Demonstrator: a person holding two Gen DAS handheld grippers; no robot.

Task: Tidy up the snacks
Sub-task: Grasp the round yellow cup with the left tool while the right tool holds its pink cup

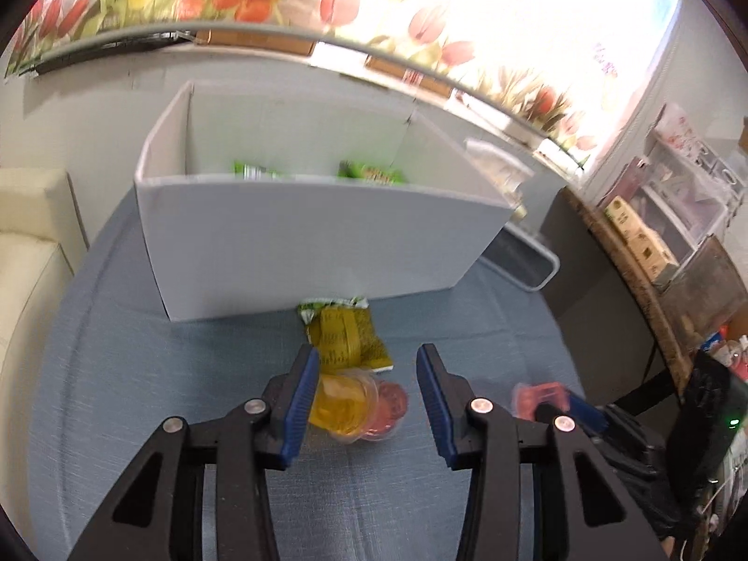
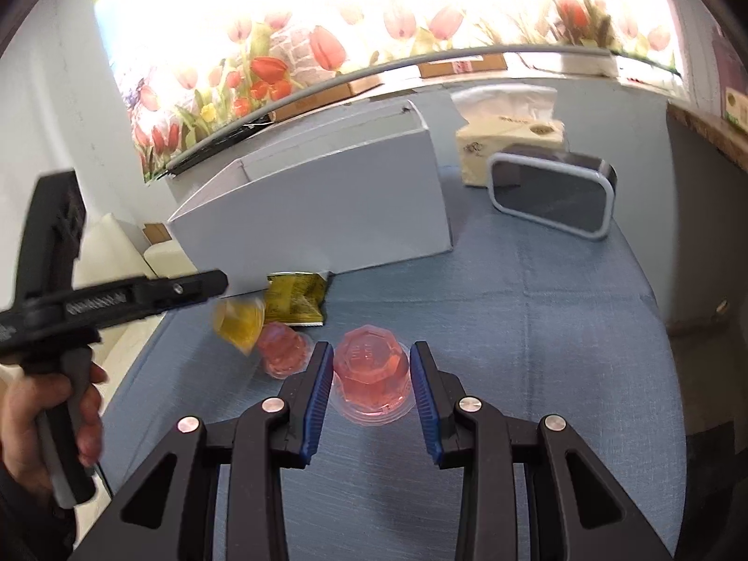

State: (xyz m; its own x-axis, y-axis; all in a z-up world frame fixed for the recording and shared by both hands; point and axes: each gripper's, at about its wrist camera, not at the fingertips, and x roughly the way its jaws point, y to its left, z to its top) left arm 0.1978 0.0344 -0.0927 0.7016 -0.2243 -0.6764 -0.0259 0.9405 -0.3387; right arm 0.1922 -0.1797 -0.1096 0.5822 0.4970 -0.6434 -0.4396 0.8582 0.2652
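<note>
A pink jelly cup (image 2: 371, 371) stands upside down on the blue-clothed tabletop (image 2: 537, 350), framed between the blue pads of the right claw (image 2: 372, 390), whose jaws sit narrowly on either side of it, touching or nearly so; whether they actually grip it cannot be told. Just to its left lie a second pink jelly cup (image 2: 283, 350) on its side and a yellow jelly cup (image 2: 238, 322), blurred, with a yellow-green snack packet (image 2: 297, 301) beyond them against the foot of a white cardboard box (image 2: 318, 208). The left claw (image 1: 369, 404) hangs wide open above the yellow cup (image 1: 343, 404) and the pink cup (image 1: 390, 404) beside it, holding nothing, the packet (image 1: 348, 336) just ahead of its tips. Inside the box (image 1: 318, 243), two green snack packets (image 1: 371, 173) show above the front wall. A tissue box (image 2: 509, 140) and a white-rimmed dark tray (image 2: 551, 194) on its edge stand to the right of the box, well apart from the snacks. A tulip-print curtain (image 2: 327, 46) glows behind
</note>
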